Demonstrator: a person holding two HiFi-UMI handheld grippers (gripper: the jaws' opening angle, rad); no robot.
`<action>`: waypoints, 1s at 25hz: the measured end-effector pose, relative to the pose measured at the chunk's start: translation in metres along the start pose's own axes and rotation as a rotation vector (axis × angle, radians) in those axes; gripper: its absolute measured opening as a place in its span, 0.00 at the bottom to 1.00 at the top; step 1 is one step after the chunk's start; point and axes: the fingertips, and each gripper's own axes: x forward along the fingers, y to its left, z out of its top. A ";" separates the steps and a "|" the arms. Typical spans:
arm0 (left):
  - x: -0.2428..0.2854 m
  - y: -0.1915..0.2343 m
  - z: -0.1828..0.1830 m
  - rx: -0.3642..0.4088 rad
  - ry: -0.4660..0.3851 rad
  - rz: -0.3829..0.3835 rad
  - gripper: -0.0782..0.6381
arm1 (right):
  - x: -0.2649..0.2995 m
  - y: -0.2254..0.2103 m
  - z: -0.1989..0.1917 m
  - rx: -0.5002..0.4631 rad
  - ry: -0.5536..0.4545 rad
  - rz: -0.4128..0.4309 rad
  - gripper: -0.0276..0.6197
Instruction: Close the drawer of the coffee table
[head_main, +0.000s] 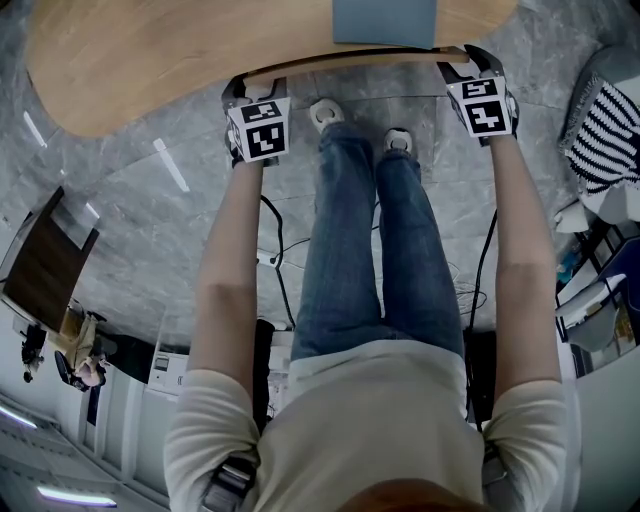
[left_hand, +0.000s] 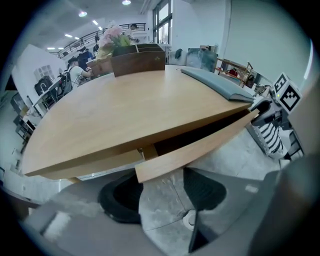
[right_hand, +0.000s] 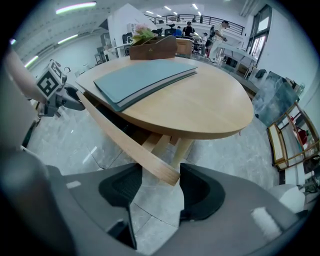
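Note:
The coffee table (head_main: 180, 60) has a light wooden top. Its curved drawer front (head_main: 350, 62) stands a little out from the table, with a dark gap (left_hand: 200, 135) behind it. My left gripper (head_main: 258, 88) is at the front's left end (left_hand: 150, 170), and its jaws (left_hand: 160, 192) stand open just below that end. At the opposite end (right_hand: 167, 172) is my right gripper (head_main: 470, 62), whose jaws (right_hand: 160, 187) are also open, with the board's tip between the fingertips. Neither gripper's pads press on the wood.
A grey mat (right_hand: 140, 80) and a wooden box with flowers (right_hand: 152, 47) lie on the tabletop. The person's legs and shoes (head_main: 325, 112) stand just before the drawer. Cables (head_main: 275, 250) trail on the grey stone floor, and a striped cushion (head_main: 605, 125) is at the right.

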 end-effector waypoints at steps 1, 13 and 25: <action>0.001 0.001 0.002 -0.006 -0.004 0.002 0.46 | 0.001 -0.001 0.002 0.002 -0.002 0.000 0.41; 0.006 0.008 0.023 -0.214 -0.039 -0.004 0.45 | 0.008 -0.013 0.020 0.013 -0.013 -0.005 0.41; -0.005 0.008 0.024 -0.324 -0.073 0.032 0.44 | 0.004 -0.015 0.018 0.158 -0.051 -0.084 0.42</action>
